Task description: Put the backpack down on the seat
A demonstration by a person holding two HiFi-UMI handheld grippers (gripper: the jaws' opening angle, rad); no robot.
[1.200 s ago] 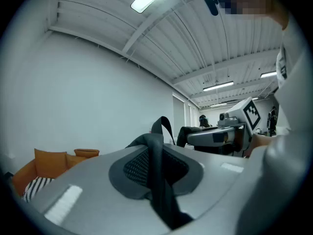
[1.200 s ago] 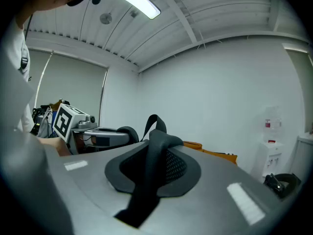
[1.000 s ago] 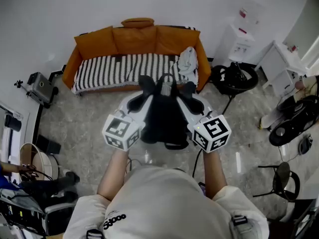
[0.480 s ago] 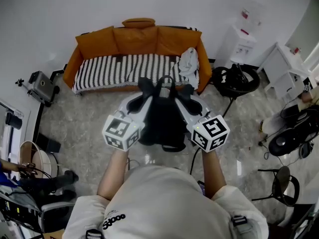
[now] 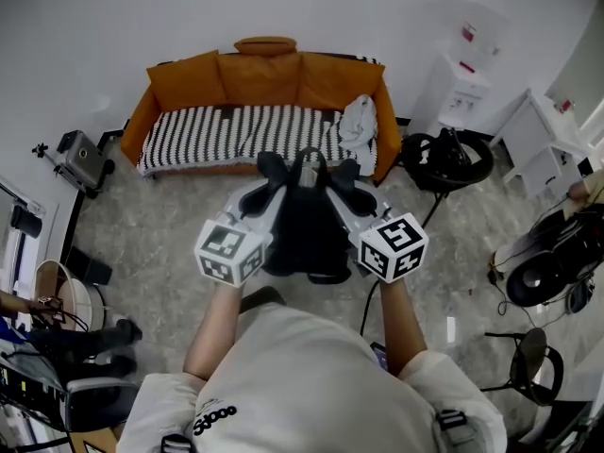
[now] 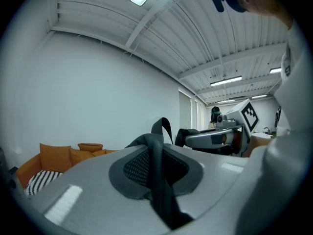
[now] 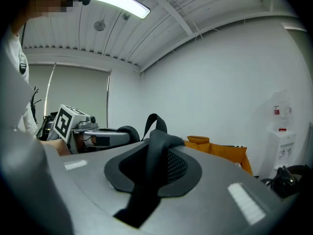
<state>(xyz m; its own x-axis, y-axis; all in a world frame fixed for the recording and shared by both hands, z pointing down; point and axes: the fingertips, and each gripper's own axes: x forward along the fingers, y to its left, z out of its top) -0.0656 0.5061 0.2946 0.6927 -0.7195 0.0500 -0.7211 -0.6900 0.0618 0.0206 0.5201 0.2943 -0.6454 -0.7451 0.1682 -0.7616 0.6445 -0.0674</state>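
Backpack (image 5: 304,223) above speckled floor (image 5: 151,243), sofa (image 5: 264,79) beyond

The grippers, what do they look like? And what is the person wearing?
The left gripper and the right gripper are both smooth light grey, with dark mesh-like pads inside the jaws. Each carries a white cube printed with black square markers at the hand end. The person wears a white T-shirt with short sleeves and a small black print.

The backpack (image 5: 304,223) is black. The far sofa (image 5: 264,78) is orange, its seat (image 5: 236,130) striped black and white; the floor (image 5: 151,243) is mottled grey.
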